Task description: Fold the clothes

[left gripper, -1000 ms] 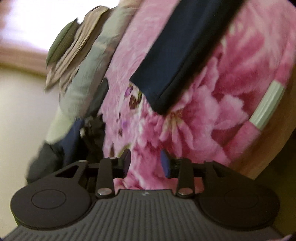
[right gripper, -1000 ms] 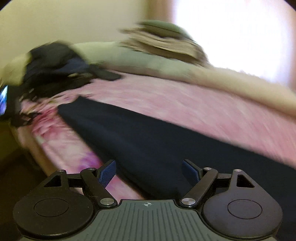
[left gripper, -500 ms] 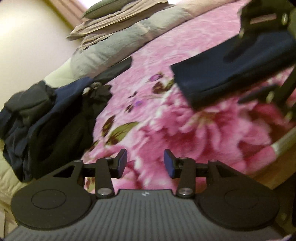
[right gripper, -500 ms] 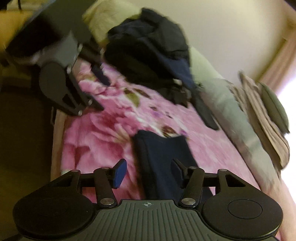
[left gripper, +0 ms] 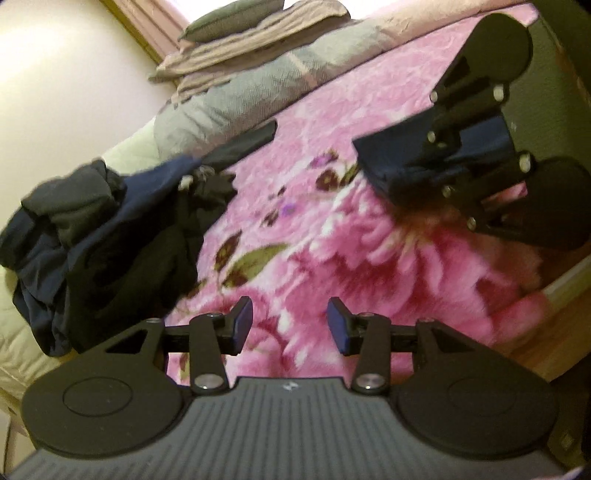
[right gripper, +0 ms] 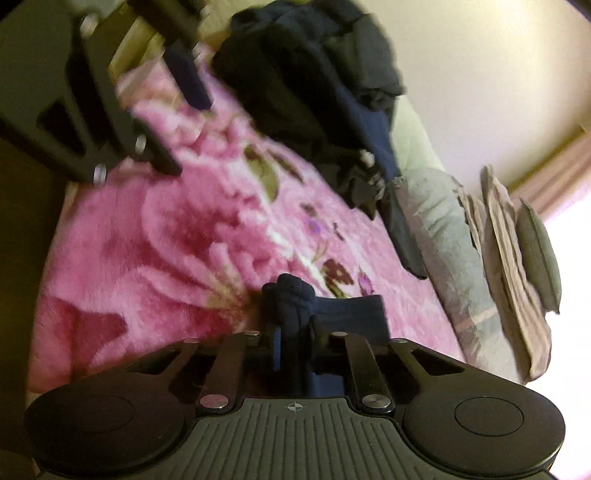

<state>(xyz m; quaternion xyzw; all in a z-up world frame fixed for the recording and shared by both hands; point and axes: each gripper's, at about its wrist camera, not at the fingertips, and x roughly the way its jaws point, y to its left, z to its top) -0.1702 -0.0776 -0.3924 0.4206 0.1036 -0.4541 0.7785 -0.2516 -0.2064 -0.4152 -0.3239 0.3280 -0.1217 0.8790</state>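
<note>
My right gripper has its jaws closed on a bunched edge of the navy garment, which bulges up between the fingers; the rest of that folded cloth lies flat on the pink floral blanket, near the bed's front edge. Its long axis seems to run away from my right jaws, back along the front edge, though the blur leaves me unsure of its far end. My left gripper hangs over the front edge farther along, jaws apart and holding nothing. From the left view the garment lies ahead and to the right of those jaws, with the right gripper sitting on it, so the right hand is plainly the nearer one and already has it.

Farther back, toward the bed's far edge and the wall, lies a heap of dark clothes. Beyond it are the grey bedding roll and the stacked pillows.

Half a second ago my right jaws stood open just short of the navy cloth; now they have come down and shut on it. The left gripper has barely moved since then, and its jaws are as wide as before.
</note>
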